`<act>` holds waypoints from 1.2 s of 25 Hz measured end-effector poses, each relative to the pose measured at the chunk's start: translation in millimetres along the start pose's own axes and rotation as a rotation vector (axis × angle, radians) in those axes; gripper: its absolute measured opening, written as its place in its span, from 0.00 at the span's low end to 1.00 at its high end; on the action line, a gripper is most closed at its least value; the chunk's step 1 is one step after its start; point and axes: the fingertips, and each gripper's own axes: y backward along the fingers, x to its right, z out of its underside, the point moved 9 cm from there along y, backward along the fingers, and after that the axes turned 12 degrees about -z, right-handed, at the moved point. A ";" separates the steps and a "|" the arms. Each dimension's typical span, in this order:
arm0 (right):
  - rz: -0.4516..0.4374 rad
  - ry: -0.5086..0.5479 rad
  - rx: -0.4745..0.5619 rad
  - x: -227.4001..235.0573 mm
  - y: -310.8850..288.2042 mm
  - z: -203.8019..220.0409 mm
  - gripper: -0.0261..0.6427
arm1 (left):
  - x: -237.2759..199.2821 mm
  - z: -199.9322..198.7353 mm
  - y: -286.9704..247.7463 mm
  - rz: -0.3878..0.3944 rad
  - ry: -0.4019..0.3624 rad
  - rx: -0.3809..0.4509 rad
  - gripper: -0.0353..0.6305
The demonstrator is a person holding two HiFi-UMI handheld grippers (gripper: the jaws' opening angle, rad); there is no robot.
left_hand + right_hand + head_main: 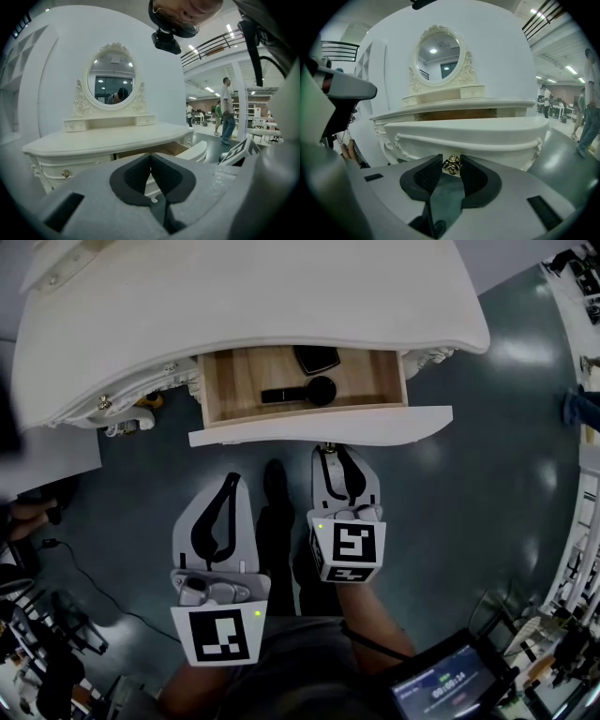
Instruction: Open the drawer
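Drawer (394,420) stands open, slid out from under the top of the white dressing table (234,315). Its pale wood interior is exposed and its curved white front panel faces the person. Inside the drawer are a dark flat case (317,359) near the back wall and a black handled object with a round end (302,393) nearer the front, the two apart from each other. The right gripper (330,451) is at the middle of the drawer front. In the right gripper view its jaws are partly parted, with the small metal knob (451,165) of the drawer seated between the ribbed pads (425,174), and both pads bear against its sides. The left gripper (232,482) sits beside the right one, further back from the drawer and clear of the front panel, over the grey floor (487,484). Its jaw tips meet and nothing is between them; the left gripper view confirms this. The oval mirror (438,54) stands upright at the back of the table top. People stand well away in the hall behind (228,110).
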 end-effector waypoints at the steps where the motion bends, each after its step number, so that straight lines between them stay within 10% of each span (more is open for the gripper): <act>1: 0.000 0.001 -0.001 -1.9 2.7 2.8 0.21 | 0.6 1.6 3.7 0.000 -0.001 -0.001 0.08; 30: -0.022 0.000 0.010 -18.6 32.2 21.2 0.21 | 19.3 4.8 36.0 0.005 -0.018 0.025 0.08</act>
